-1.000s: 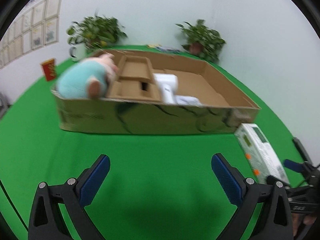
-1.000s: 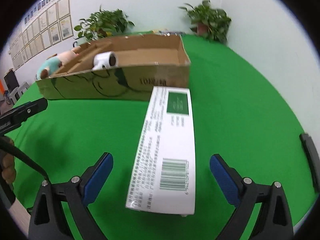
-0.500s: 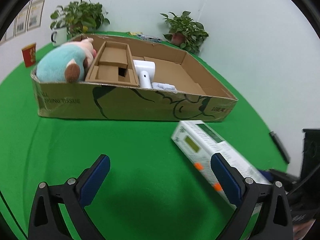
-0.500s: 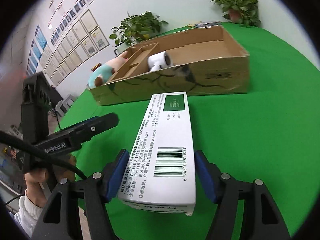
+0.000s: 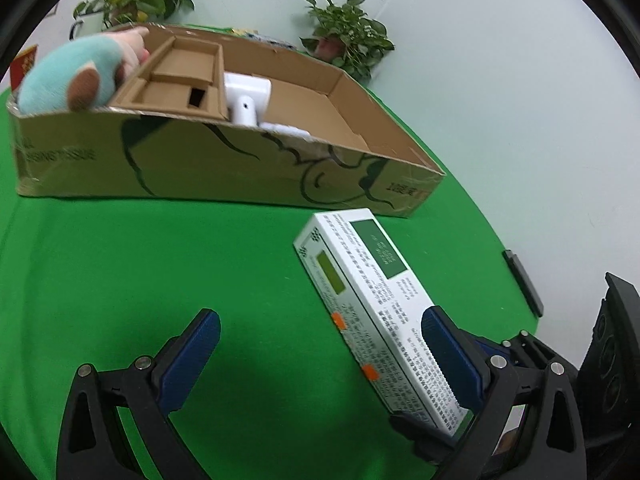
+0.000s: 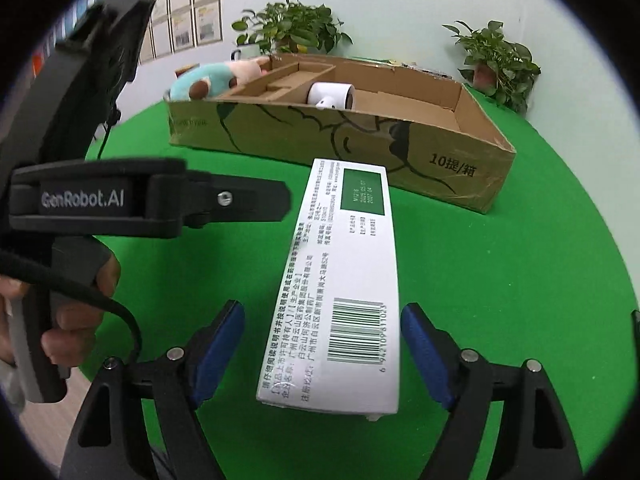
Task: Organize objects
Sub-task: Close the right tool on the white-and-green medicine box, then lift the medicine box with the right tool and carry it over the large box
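Note:
A long white carton with green labels [image 6: 340, 280] lies on the green table, one end toward the cardboard box [image 6: 400, 160]. My right gripper [image 6: 322, 354] is open, its blue pads either side of the carton's near end, with gaps on both sides. In the left wrist view the carton [image 5: 372, 296] lies at the right, and my left gripper [image 5: 320, 364] is open and empty over bare table, its right pad [image 5: 448, 356] in front of the carton. The box [image 5: 200, 160] holds a plush toy [image 5: 76, 76], a cardboard insert [image 5: 176, 80] and a white device [image 5: 246, 94].
Potted plants [image 5: 344, 36] stand behind the box against the wall. A dark flat item [image 5: 522, 280] lies near the table's right edge. The left gripper body and the hand holding it [image 6: 80, 216] fill the left of the right wrist view.
My right gripper has opened from around the carton, which now rests on the table. My left gripper has swung right, bringing the carton nearer to its right finger.

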